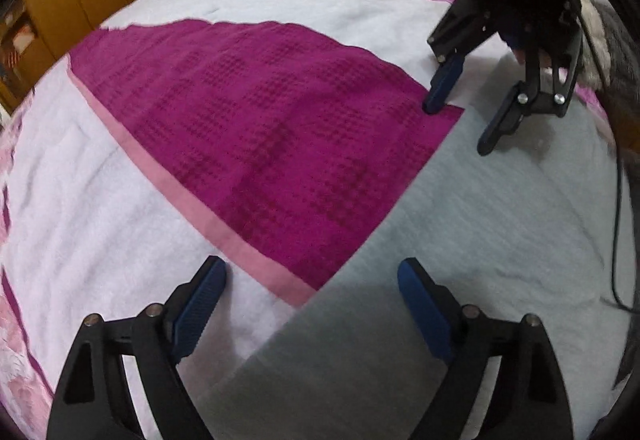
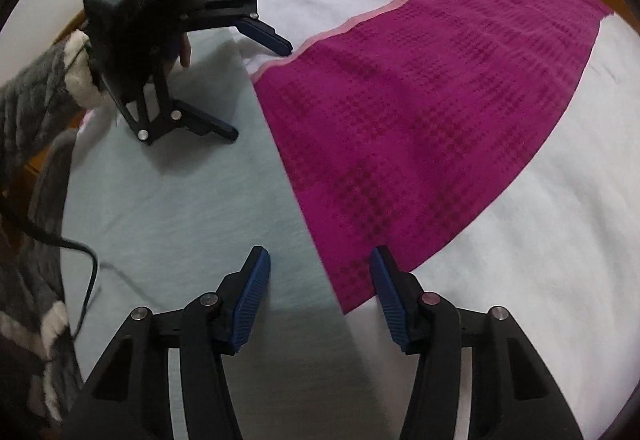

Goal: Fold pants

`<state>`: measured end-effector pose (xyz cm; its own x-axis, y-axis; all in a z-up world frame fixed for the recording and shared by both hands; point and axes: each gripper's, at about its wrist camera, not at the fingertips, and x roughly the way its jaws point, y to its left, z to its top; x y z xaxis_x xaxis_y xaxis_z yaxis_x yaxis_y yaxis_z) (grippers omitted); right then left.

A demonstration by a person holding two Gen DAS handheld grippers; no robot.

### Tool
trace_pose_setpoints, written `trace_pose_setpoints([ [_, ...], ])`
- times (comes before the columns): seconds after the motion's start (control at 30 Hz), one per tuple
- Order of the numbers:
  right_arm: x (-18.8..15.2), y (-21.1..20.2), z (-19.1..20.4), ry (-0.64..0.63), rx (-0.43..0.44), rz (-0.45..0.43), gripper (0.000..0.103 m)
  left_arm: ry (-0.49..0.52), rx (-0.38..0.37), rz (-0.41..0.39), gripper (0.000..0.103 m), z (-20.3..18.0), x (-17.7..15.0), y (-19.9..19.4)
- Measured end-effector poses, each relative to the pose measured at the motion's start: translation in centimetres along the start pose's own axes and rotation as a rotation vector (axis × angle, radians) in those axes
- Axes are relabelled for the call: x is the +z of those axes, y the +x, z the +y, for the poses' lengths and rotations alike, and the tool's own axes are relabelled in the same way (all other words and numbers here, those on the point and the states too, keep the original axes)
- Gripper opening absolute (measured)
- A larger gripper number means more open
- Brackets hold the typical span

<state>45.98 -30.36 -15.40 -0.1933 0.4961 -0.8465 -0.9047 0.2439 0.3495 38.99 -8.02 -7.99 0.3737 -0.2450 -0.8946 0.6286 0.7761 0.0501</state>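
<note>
Pants (image 1: 460, 240) flat beneath both spread hand-held grippers (image 1: 312, 280).

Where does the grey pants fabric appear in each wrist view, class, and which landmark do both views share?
Left wrist view: grey pants fill the lower right, between both grippers.
Right wrist view: grey pants fill the lower left.
Shared landmark: the magenta textured cloth, its edge bordering the pants.

The left tool (image 1: 312, 304) has its two blue-padded fingers (image 1: 200, 304) spread wide with nothing between them. The right tool (image 2: 320, 300) is likewise spread, its fingers (image 2: 250, 300) holding nothing. Each appears in the other's view, tilted downward, a fingertip of the holding hand (image 2: 185, 50) showing beneath the left one.
</note>
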Motion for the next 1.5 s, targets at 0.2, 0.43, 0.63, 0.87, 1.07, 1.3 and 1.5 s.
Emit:
trace_pose_setpoints([
  [0.2,-0.6,-0.4,0.6,-0.038,0.055,0.056,0.047,0.059,-0.047,0.024,0.05,-1.6,-0.5,-1.4],
  [0.43,0.8,0.3,-2.0,0.12,0.189,0.095,0.064,-0.018,-0.079,0.015,0.018,-0.7,0.0,-1.0],
  [0.63,1.9,-2.3,1.9,-0.025,-0.16,0.015,0.002,-0.029,0.043,-0.112,0.002,-2.5,-1.0,-4.7],
  [0.87,-0.2,-5.9,10.9,-0.137,-0.398,-0.046,0.002,0.023,0.155,-0.206,0.002,-7.3,-2.1,-10.3],
  [1.07,-3.8,-5.6,23.5,-0.39,-0.859,-0.079,0.002,0.002,0.36,-0.254,0.002,-14.2,-5.0,-15.0],
  [1.3,-12.7,2.6,35.3,-0.772,-1.24,-0.017,0.002,-0.007,0.362,-0.226,0.002,-23.1,-13.4,-19.1],
  [1.5,-17.6,9.6,37.8,-0.712,-1.203,0.008,0.002,0.059,0.382,-0.132,0.002,-30.9,-21.1,-15.6],
])
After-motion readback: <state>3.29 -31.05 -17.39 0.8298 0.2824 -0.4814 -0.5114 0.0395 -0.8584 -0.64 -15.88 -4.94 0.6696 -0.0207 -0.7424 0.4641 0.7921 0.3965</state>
